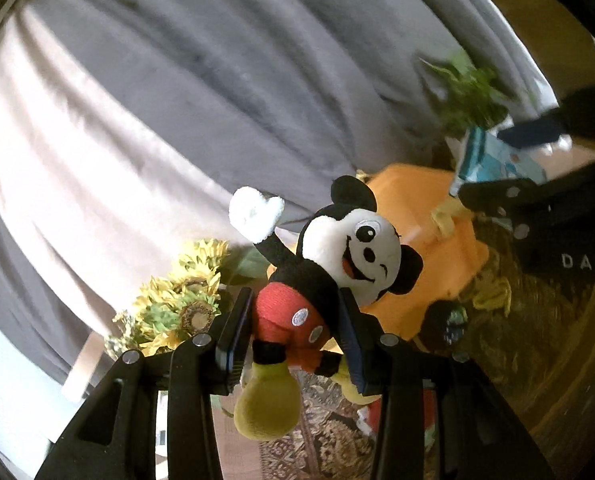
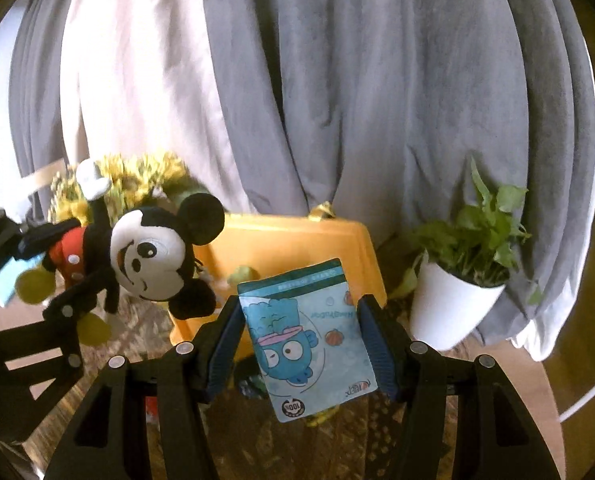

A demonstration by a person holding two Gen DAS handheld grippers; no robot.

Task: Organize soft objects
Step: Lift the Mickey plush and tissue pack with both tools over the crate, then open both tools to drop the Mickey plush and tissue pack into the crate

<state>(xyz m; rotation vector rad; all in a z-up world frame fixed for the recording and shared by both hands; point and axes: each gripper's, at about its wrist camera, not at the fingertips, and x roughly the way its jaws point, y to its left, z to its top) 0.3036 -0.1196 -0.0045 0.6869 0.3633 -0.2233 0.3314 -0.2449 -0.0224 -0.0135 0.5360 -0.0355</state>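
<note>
My left gripper (image 1: 293, 332) is shut on a mouse plush toy (image 1: 329, 272) with red shorts and yellow shoes, held by its waist in the air. The right wrist view shows the same plush toy (image 2: 137, 264) at the left, clamped in the left gripper (image 2: 57, 256). My right gripper (image 2: 303, 340) is shut on a light blue pack (image 2: 309, 336) printed with a cartoon fish, held by its two side edges. In the left wrist view that pack (image 1: 493, 160) and the right gripper (image 1: 493, 162) appear at the upper right. An orange bin (image 2: 293, 252) stands behind both, low on the table.
Grey and white curtains (image 2: 337, 80) hang behind. A potted green plant in a white pot (image 2: 457, 292) stands at the right, yellow sunflowers (image 1: 185, 300) at the left. A patterned brown cloth (image 2: 297, 448) covers the table, with small items partly hidden below the grippers.
</note>
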